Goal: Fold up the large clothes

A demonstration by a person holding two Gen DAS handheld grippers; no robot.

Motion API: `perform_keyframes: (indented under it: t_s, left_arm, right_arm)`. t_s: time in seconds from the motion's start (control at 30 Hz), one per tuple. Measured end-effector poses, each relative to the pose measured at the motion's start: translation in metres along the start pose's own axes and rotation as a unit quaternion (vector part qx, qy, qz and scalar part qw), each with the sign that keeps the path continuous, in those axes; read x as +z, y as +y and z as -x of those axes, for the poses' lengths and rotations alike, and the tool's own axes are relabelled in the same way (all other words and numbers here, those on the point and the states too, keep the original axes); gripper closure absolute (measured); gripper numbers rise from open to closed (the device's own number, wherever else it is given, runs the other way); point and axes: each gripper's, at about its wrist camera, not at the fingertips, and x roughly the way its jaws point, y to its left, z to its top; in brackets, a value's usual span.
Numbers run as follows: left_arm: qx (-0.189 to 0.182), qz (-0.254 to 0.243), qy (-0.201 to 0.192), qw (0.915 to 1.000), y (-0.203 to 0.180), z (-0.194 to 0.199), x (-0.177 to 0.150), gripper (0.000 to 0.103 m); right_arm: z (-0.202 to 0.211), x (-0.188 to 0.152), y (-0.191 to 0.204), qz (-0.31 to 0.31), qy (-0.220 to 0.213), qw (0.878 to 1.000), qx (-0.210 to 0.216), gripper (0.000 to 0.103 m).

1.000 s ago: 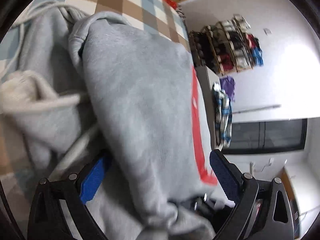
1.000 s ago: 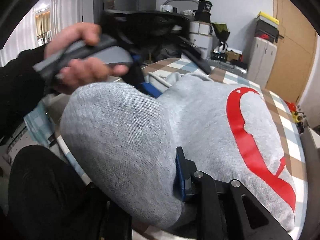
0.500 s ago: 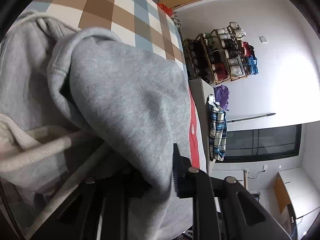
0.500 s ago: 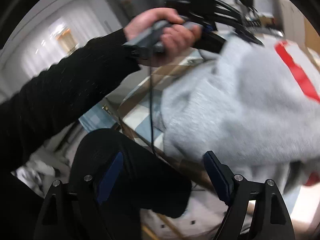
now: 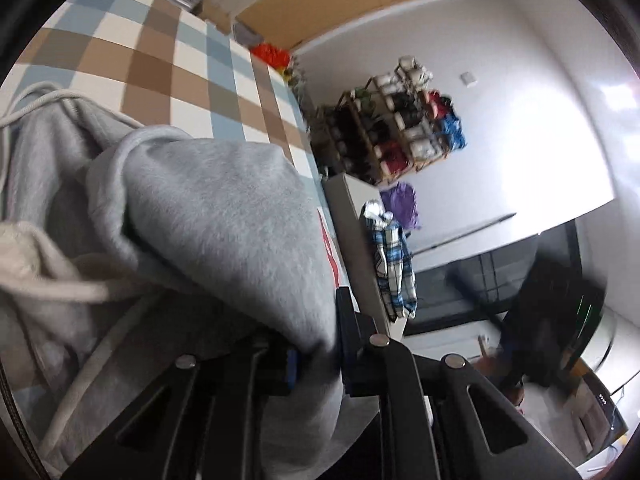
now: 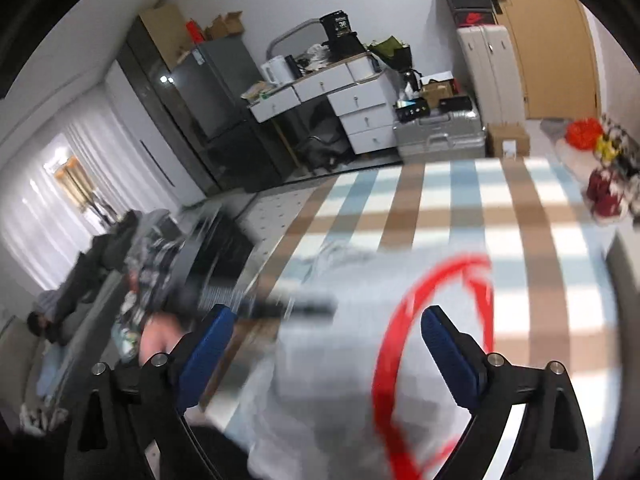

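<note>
home | fridge (image 6: 216,92) | drawers (image 6: 360,108) | shoe rack (image 5: 400,128) | suitcase (image 6: 440,136)

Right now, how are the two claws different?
The left claw is pinched shut on a fold of the gray hoodie; the right claw gapes wide with nothing between its pads, having just been opening. The left claw touches the cloth; the right claw hangs above the hoodie, apart from it. Both have black frames and blue pads.
</note>
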Motion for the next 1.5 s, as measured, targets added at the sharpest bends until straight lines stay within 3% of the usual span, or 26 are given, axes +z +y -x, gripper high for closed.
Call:
perform_keyframes:
  t_s: [0.07, 0.17, 0.23, 0.27, 0.33, 0.4, 0.47, 0.53, 0.57, 0.6, 0.7, 0.8, 0.87, 0.9, 0.93, 1.0, 1.1, 1.17, 1.23, 1.37, 1.4, 1.43, 1.5]
  left_arm:
    - [0.01, 0.019, 0.0, 0.9998, 0.011, 0.007, -0.005, 0.088]
    - [0.022, 0.011, -0.005, 0.9997, 0.016, 0.037, -0.023, 0.063]
    - [0.054, -0.012, -0.029, 0.998, 0.011, 0.064, -0.04, 0.029]
    - [0.072, -0.019, -0.042, 0.9964, 0.01, 0.076, -0.049, 0.023]
    - [0.125, -0.021, -0.055, 0.9904, 0.015, 0.094, -0.065, 0.02]
    - [0.156, -0.005, -0.035, 0.9871, 0.028, 0.093, -0.076, 0.02]
    - [0.142, 0.01, -0.008, 0.9898, 0.045, 0.084, -0.083, 0.02]
    - [0.133, 0.041, 0.02, 0.9901, 0.065, 0.07, -0.088, 0.021]
    - [0.117, 0.055, 0.032, 0.991, 0.072, 0.063, -0.089, 0.021]
    - [0.105, 0.067, 0.043, 0.9913, 0.077, 0.056, -0.089, 0.021]
    - [0.055, 0.073, 0.043, 0.9949, 0.081, 0.045, -0.086, 0.021]
    - [0.007, 0.095, 0.017, 0.9953, 0.088, 0.043, -0.076, 0.023]
    - [-0.014, 0.091, -0.006, 0.9958, 0.088, 0.048, -0.071, 0.048]
    - [-0.036, 0.095, -0.017, 0.9947, 0.089, 0.05, -0.066, 0.071]
    - [-0.054, 0.1, -0.021, 0.9933, 0.091, 0.049, -0.062, 0.079]
    - [-0.076, 0.099, -0.023, 0.9919, 0.091, 0.044, -0.053, 0.081]
    - [-0.01, 0.109, -0.017, 0.9938, 0.099, 0.036, -0.048, 0.081]
    - [0.002, 0.124, -0.008, 0.9923, 0.105, 0.03, -0.045, 0.074]
    - [0.005, 0.134, -0.001, 0.9909, 0.112, 0.027, -0.042, 0.05]
    - [0.039, 0.11, -0.003, 0.9931, 0.096, 0.01, -0.036, 0.048]
    - [0.044, 0.1, -0.001, 0.994, 0.092, 0.006, -0.034, 0.061]
    - [0.056, 0.089, 0.01, 0.9944, 0.089, 0.0, -0.03, 0.1]
    - [0.061, 0.083, 0.017, 0.9946, 0.087, -0.009, -0.024, 0.1]
  right_arm:
    - [-0.033, 0.028, 0.008, 0.007, 0.044, 0.999, -0.014, 0.006]
    - [-0.098, 0.047, 0.018, 0.001, 0.147, 0.988, -0.038, 0.008]
    - [-0.141, 0.043, 0.027, 0.011, 0.205, 0.977, -0.064, 0.009]
    - [-0.145, 0.035, 0.03, 0.017, 0.223, 0.972, -0.077, 0.009]
    - [-0.179, 0.022, 0.036, 0.044, 0.267, 0.957, -0.109, 0.009]
    - [-0.207, 0.011, 0.042, 0.08, 0.301, 0.94, -0.143, 0.014]
    - [-0.227, -0.002, 0.051, 0.144, 0.315, 0.917, -0.198, 0.019]
    - [-0.245, -0.018, 0.053, 0.217, 0.323, 0.879, -0.274, 0.032]
    - [-0.247, -0.023, 0.052, 0.231, 0.327, 0.871, -0.284, 0.05]
    - [-0.247, -0.027, 0.052, 0.235, 0.328, 0.871, -0.28, 0.063]
    - [-0.234, -0.025, 0.052, 0.24, 0.297, 0.881, -0.279, 0.082]
    - [-0.217, -0.015, 0.042, 0.215, 0.269, 0.901, -0.265, 0.086]
    - [-0.203, -0.005, 0.031, 0.182, 0.243, 0.921, -0.245, 0.087]
    - [-0.194, 0.0, 0.025, 0.167, 0.228, 0.93, -0.233, 0.087]
    - [-0.185, 0.005, 0.02, 0.154, 0.212, 0.94, -0.22, 0.087]
    - [-0.176, 0.013, 0.013, 0.131, 0.188, 0.952, -0.202, 0.087]
    - [-0.163, 0.021, 0.012, 0.105, 0.165, 0.964, -0.177, 0.087]
    - [-0.16, 0.022, 0.013, 0.103, 0.153, 0.968, -0.17, 0.087]
    - [-0.153, 0.022, 0.015, 0.1, 0.144, 0.971, -0.163, 0.087]
    - [-0.14, 0.025, 0.013, 0.085, 0.119, 0.978, -0.146, 0.087]
    - [-0.136, 0.026, 0.012, 0.082, 0.11, 0.98, -0.142, 0.087]
    - [-0.132, 0.028, 0.01, 0.079, 0.1, 0.982, -0.139, 0.087]
    - [-0.124, 0.029, 0.006, 0.073, 0.084, 0.985, -0.135, 0.087]
